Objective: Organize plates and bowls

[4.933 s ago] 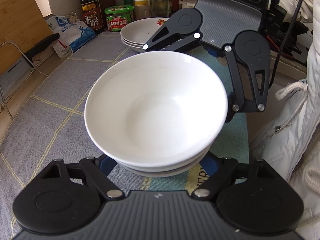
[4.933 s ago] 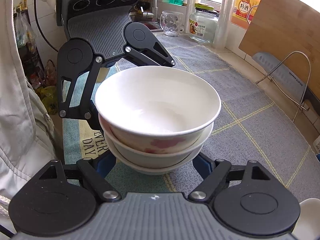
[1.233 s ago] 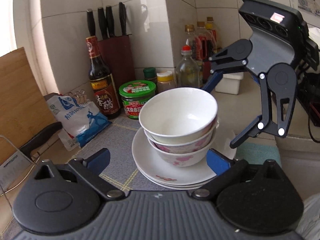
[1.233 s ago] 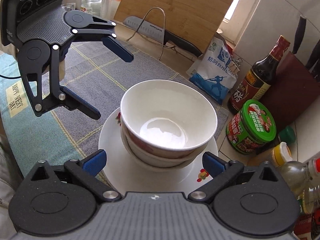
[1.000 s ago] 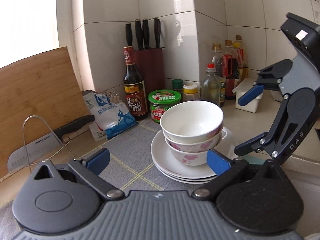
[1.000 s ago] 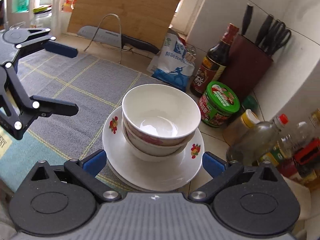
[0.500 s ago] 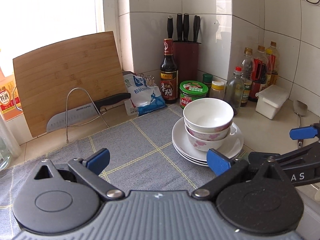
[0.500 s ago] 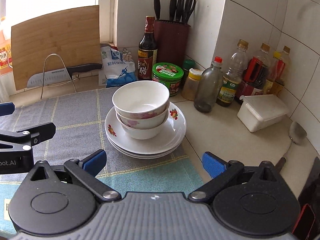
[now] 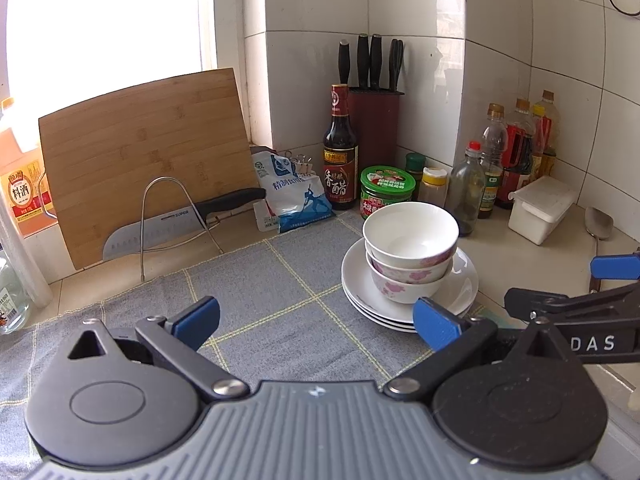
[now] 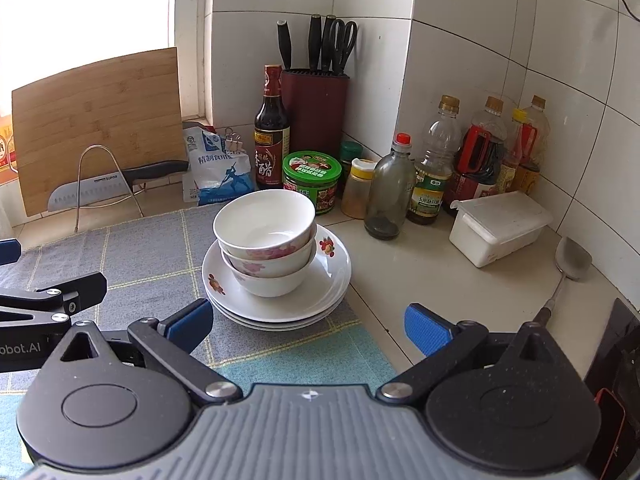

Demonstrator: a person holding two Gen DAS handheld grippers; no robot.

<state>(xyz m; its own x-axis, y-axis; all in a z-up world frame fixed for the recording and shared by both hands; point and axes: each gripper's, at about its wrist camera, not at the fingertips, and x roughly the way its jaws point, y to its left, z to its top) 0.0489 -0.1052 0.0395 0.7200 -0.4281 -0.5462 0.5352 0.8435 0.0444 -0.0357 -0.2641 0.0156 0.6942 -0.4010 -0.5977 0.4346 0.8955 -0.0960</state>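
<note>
1. Left wrist view: a tiled corner of a kitchen counter [image 9: 472,240], partly covered by a grey checked cloth [image 9: 256,292]. The left claw [image 9: 316,320] is spread wide and holds nothing, hanging above the cloth.
2. The stack of bowls [image 9: 410,252] sits nested on the stack of plates [image 9: 464,280] at the cloth's right edge, well apart from both claws.
3. Right wrist view: the right claw [image 10: 308,322] is likewise wide open and empty, with the plates just beyond its left fingertip.
4. Behind the dishes, close to the wall: a green-lidded jar [image 10: 312,178], a dark sauce bottle [image 10: 272,132], a knife block [image 10: 316,104] and a row of oil bottles [image 10: 480,152].
5. A cutting board [image 9: 144,156] leans at the left with a cleaver [image 9: 160,228] in a wire stand.
6. Bare counter lies right of the plates, bounded by a white lidded box [image 10: 500,226] and a ladle [image 10: 570,264]; the cloth to the left lies open.
</note>
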